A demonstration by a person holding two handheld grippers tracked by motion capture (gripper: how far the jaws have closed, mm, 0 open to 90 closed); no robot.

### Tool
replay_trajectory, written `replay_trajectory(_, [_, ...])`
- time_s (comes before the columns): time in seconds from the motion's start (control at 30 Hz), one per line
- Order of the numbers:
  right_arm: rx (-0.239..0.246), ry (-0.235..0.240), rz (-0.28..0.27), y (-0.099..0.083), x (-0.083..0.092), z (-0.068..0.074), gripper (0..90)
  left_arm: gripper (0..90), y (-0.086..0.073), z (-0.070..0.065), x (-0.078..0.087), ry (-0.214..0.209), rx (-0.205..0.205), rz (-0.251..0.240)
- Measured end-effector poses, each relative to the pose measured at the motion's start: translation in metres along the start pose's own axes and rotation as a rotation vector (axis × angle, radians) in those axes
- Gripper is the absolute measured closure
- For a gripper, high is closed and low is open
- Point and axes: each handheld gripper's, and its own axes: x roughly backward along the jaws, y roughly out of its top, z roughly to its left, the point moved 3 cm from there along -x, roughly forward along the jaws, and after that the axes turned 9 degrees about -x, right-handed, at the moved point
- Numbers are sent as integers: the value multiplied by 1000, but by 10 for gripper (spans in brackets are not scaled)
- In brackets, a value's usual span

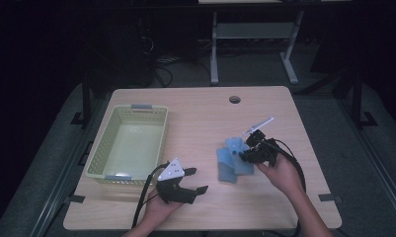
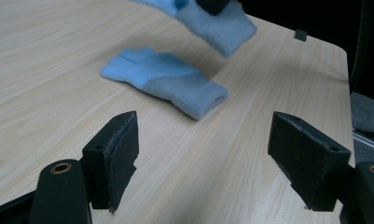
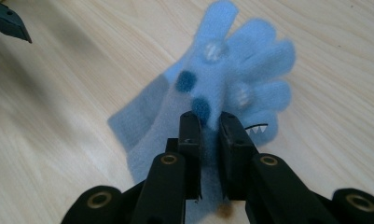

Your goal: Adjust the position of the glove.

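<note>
Blue glove (image 3: 222,88) clamped in right gripper (image 3: 211,126) jaws; second glove (image 2: 168,81) on table (image 1: 195,118); left gripper (image 2: 203,154) jaws wide.

The left gripper (image 1: 198,180) rests low in the person's left hand (image 1: 158,205), its two black jaws spread wide apart with nothing between them, pointing toward the right gripper (image 1: 246,154). That one sits in the right hand (image 1: 279,173), forearm angled in from the lower right. Its jaws are pressed close together, pinching a fold of a blue glove (image 3: 231,88) that hangs out beyond the jaw tips.
</note>
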Motion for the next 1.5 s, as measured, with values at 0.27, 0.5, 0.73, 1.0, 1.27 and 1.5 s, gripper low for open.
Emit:
replay_trajectory(0.27, [-33, 31, -1, 5, -20, 15, 807, 244, 0, 0, 1, -1, -1, -3])
replay_trajectory(0.5, [-56, 42, -2, 6, -32, 25, 807, 244, 0, 1, 2, 0, -1, -2])
replay_trajectory(0.73, [-73, 16, 32, 0, -48, 24, 738, 244, -1, 0, 1, -4, 1, 2])
replay_trajectory(1.0, [-79, 32, -23, 0, -43, 24, 735, 244, -2, 0, -1, -18, 20, -1])
replay_trajectory(1.27, [-94, 48, 29, -9, -63, 18, 720, 248, -3, 1, -1, -27, 47, -1])
replay_trajectory(1.5, [-137, 104, -26, -12, -49, 10, 581, 248, -6, 4, -8, -58, 152, -18])
